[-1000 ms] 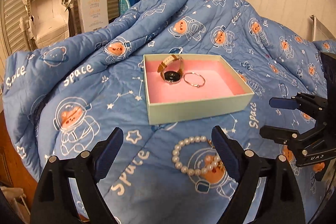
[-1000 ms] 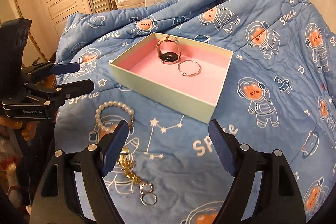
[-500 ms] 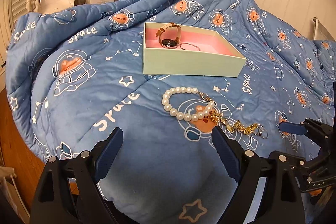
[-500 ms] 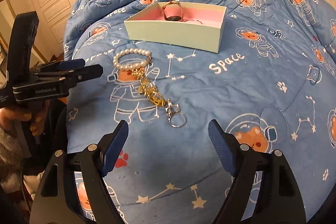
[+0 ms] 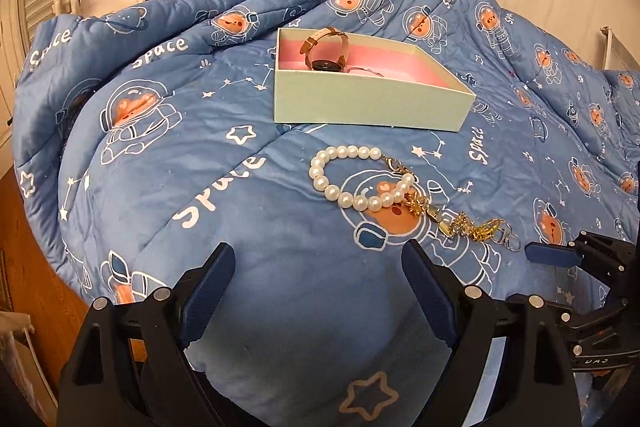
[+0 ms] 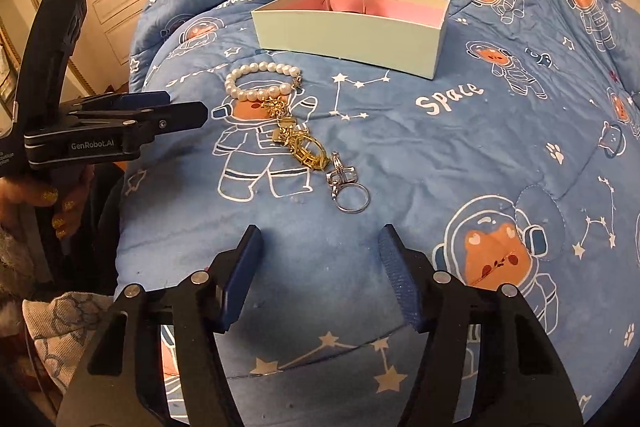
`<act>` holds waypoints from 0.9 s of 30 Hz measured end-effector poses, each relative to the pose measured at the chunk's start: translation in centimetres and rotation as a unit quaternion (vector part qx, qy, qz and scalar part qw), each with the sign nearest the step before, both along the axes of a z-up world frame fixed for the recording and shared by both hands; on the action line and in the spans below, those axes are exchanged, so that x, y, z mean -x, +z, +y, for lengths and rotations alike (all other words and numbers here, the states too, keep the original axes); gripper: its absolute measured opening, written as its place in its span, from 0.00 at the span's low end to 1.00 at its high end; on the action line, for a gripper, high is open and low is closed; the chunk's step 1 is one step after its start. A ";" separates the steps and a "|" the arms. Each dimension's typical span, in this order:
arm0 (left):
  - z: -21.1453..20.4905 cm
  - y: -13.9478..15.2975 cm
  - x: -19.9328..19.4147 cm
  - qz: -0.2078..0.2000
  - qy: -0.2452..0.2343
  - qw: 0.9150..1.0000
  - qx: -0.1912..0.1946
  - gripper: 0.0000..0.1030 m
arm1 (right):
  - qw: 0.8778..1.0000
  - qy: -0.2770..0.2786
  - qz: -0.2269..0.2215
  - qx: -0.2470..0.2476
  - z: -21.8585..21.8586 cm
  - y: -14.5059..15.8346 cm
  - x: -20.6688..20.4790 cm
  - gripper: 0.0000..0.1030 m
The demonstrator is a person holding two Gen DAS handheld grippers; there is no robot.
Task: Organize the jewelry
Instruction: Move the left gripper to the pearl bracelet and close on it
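Left tongs (image 5: 316, 279) spread wide, empty | right tongs (image 6: 320, 259) likewise agape | white pearl bracelet with gold charm chain (image 5: 362, 179) on blue quilt (image 5: 160, 187) | mint pink-lined box (image 5: 372, 103) holds tan-strap watch (image 5: 326, 53)

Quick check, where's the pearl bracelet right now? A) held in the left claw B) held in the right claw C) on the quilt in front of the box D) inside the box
C: the pearl bracelet lies on the quilt just in front of the box, while the left claw and right claw are both open and empty.
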State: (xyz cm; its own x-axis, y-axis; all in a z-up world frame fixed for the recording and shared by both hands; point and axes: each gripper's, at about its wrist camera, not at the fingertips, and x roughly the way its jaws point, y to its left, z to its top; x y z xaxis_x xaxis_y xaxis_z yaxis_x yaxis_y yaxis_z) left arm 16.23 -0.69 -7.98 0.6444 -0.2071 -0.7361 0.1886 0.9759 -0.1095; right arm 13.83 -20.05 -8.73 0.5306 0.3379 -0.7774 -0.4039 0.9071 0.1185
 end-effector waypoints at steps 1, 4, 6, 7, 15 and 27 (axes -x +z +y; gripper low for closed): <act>0.0 0.0 0.0 0.000 0.000 1.000 0.000 0.80 | 1.000 0.000 0.001 -0.003 -0.1 0.0 -0.1 0.57; 0.1 -0.1 -0.2 0.001 0.002 1.000 0.002 0.80 | 1.000 -0.006 0.003 -0.010 -0.3 0.0 -0.6 0.53; 0.1 -0.1 -0.3 0.002 0.004 1.000 0.003 0.80 | 1.000 -0.005 0.002 -0.008 -0.2 0.0 -1.1 0.51; 0.1 -0.1 -0.4 0.002 0.004 1.000 0.004 0.80 | 1.000 -0.003 0.000 -0.007 0.0 0.0 -1.3 0.49; -0.2 -0.4 -1.6 0.006 0.006 1.000 0.001 0.71 | 1.000 -0.022 0.001 -0.011 -0.2 -0.1 -2.6 0.26; -0.1 -0.4 -5.6 0.035 0.021 0.999 0.030 0.52 | 0.999 -0.032 0.002 -0.019 -0.5 -0.3 -2.1 0.20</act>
